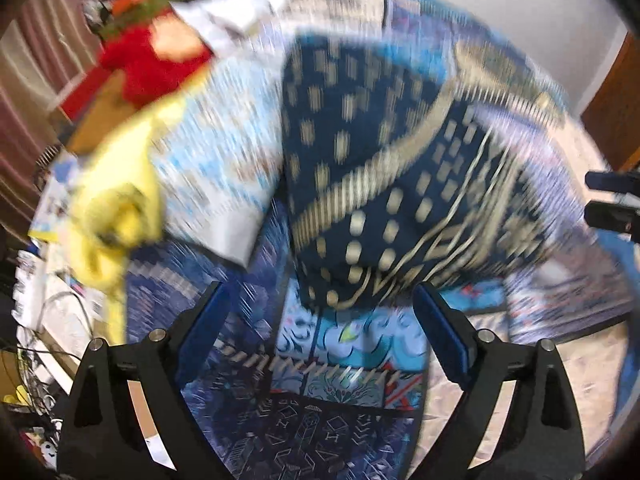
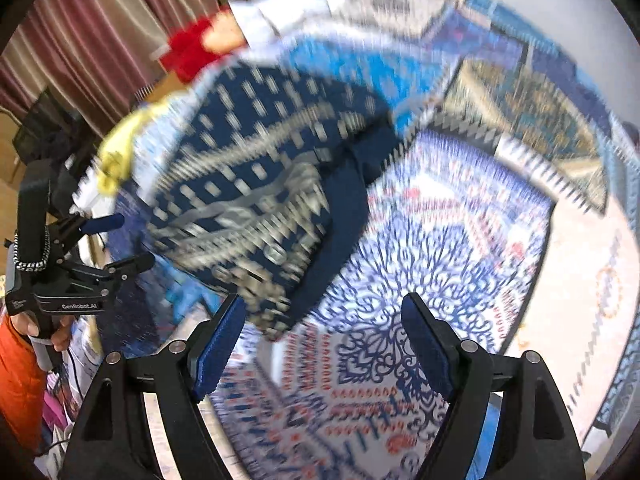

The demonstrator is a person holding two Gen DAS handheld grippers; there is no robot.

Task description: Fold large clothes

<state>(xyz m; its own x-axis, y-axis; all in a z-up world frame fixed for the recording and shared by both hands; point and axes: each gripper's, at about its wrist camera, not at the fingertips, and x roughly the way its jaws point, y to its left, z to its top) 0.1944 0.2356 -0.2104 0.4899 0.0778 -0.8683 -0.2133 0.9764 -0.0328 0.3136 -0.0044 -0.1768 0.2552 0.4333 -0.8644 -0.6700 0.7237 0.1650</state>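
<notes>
Left gripper (image 1: 320, 332): jaws spread, nothing between pads; right gripper (image 2: 324, 344): likewise spread, empty. Navy garment (image 1: 376, 152), gold-patterned, lies folded on patterned bedspread (image 2: 420, 220) just ahead of both grippers, beyond fingertips, not touching. Long axis seemingly runs away from grippers; blur prevents certainty. Left gripper faces it squarely; right sees it offset to left. Neither clearly nearer. Yellow cloth (image 1: 116, 208) left of garment
</notes>
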